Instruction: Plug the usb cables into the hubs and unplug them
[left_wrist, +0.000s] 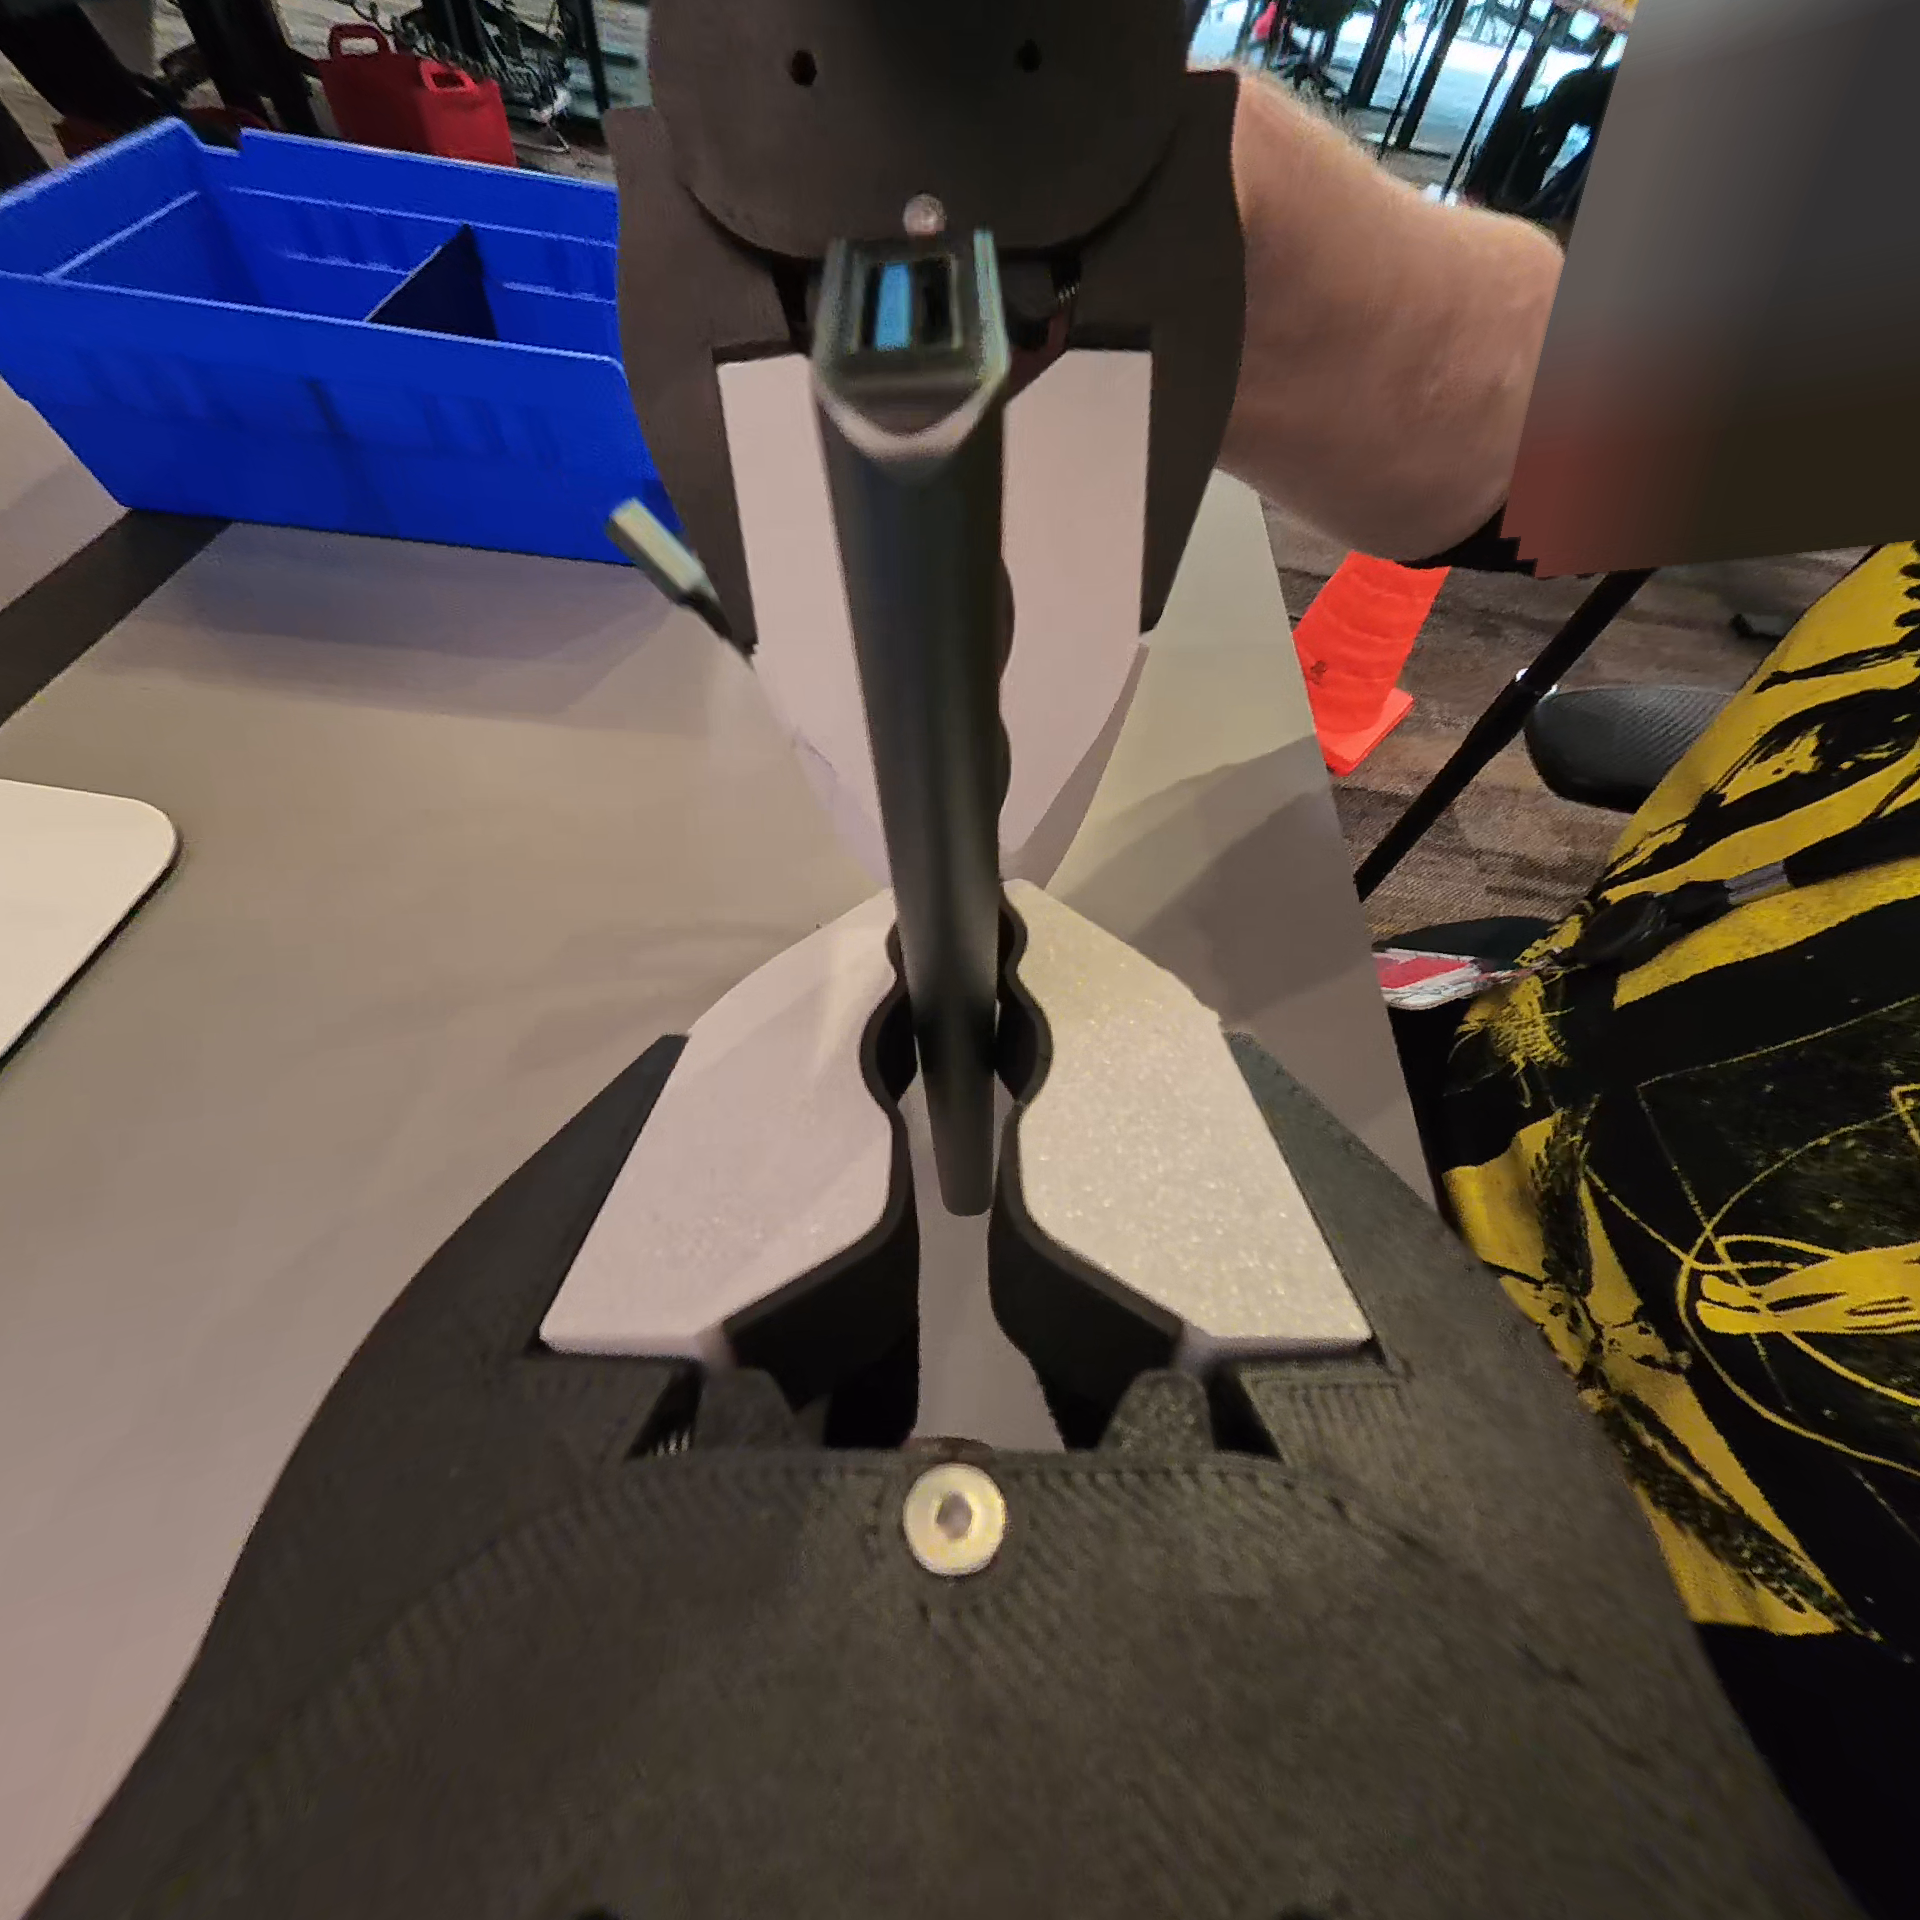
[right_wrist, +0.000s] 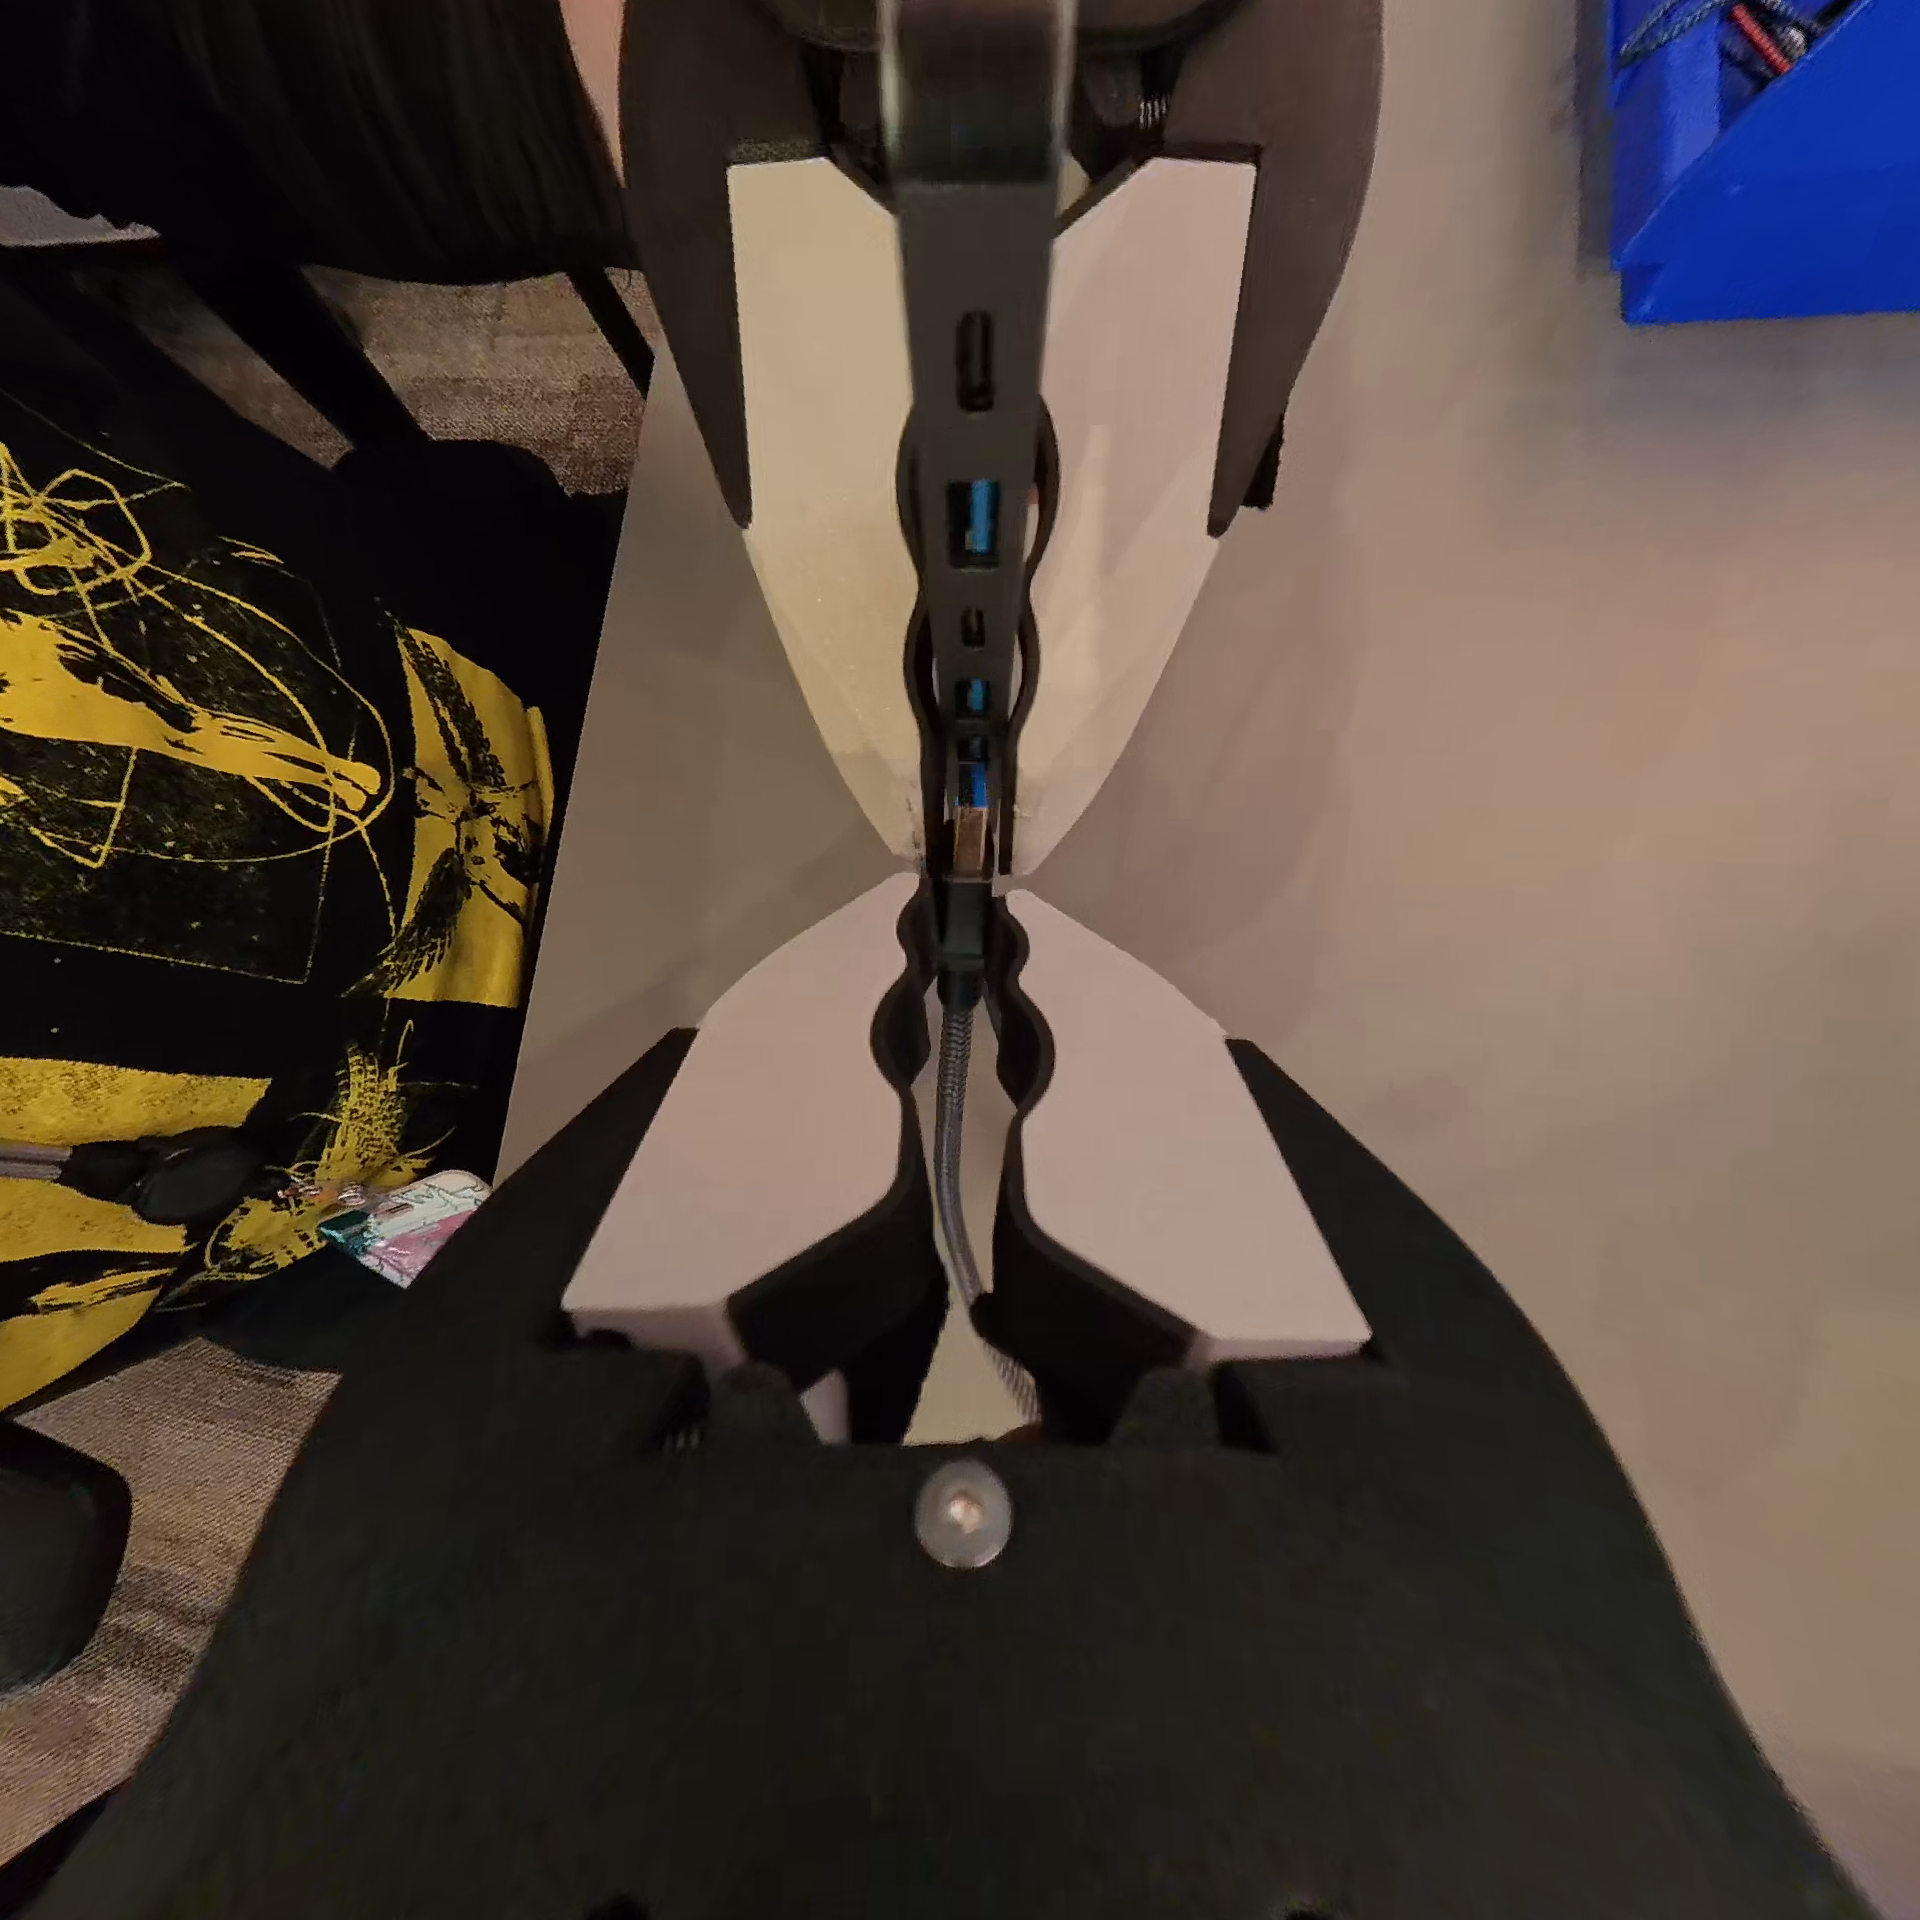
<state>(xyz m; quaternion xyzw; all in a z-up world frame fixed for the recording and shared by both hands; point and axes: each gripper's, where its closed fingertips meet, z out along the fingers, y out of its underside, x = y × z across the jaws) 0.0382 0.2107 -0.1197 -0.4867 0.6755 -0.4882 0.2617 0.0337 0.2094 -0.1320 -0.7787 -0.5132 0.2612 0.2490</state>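
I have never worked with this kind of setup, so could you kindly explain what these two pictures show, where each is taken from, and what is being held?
There is no robot arm here. A person holds a hand-operated two-finger gripper in each hand, and a wide-angle camera on each looks forward along its fingers.

In the left wrist view, the left gripper clamps a slim dark hub, seen end on. The other gripper faces it from beyond, with the person's arm behind. On the grey table stands a blue bin; an orange cone sits on the floor.

In the right wrist view, the right gripper pinches the dark plug of a braided usb cable. Its metal tip meets the hub's row of ports, several of them blue, at the nearest one. How deep it sits I cannot tell.
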